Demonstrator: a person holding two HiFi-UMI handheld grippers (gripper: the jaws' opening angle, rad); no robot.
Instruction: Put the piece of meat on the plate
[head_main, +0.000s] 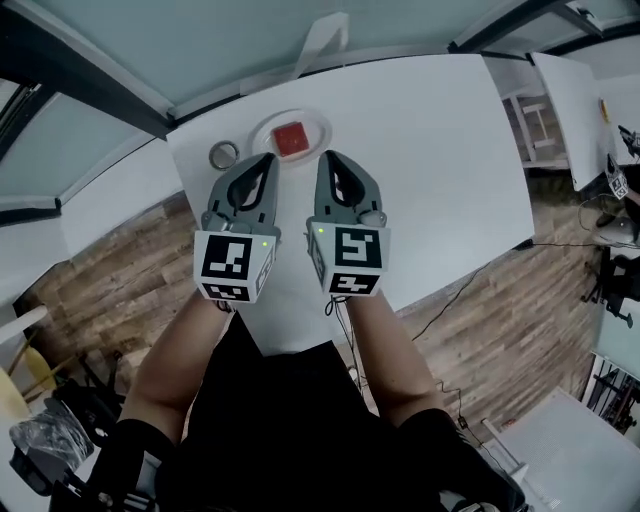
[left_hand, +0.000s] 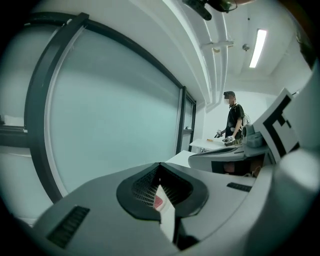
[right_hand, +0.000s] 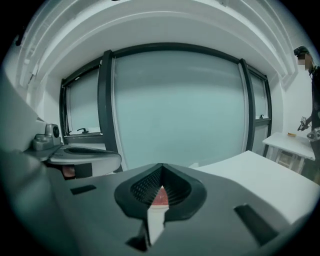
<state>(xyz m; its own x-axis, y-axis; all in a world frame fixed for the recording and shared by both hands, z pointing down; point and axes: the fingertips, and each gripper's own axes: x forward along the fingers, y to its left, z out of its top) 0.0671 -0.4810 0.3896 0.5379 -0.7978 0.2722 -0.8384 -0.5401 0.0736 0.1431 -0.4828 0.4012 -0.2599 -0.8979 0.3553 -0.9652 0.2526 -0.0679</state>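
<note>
A red square piece of meat (head_main: 290, 139) lies on a round white plate (head_main: 262, 133) at the far side of the white table (head_main: 430, 150). My left gripper (head_main: 268, 160) and right gripper (head_main: 327, 157) hang side by side above the table, just short of the plate, pointing at it. Both are shut, tips together, with nothing between them. In the left gripper view the meat (left_hand: 158, 202) peeks through the opening behind the closed tips (left_hand: 159, 165). The right gripper view shows the meat (right_hand: 160, 197) the same way below its tips (right_hand: 162, 166).
A grey tape ring (head_main: 224, 155) lies just left of the plate. Frosted glass panels (right_hand: 180, 105) stand beyond the table's far edge. Wooden floor (head_main: 120, 270) surrounds the table. A second white table (head_main: 575, 100) stands at right, and a person (left_hand: 234, 117) far off.
</note>
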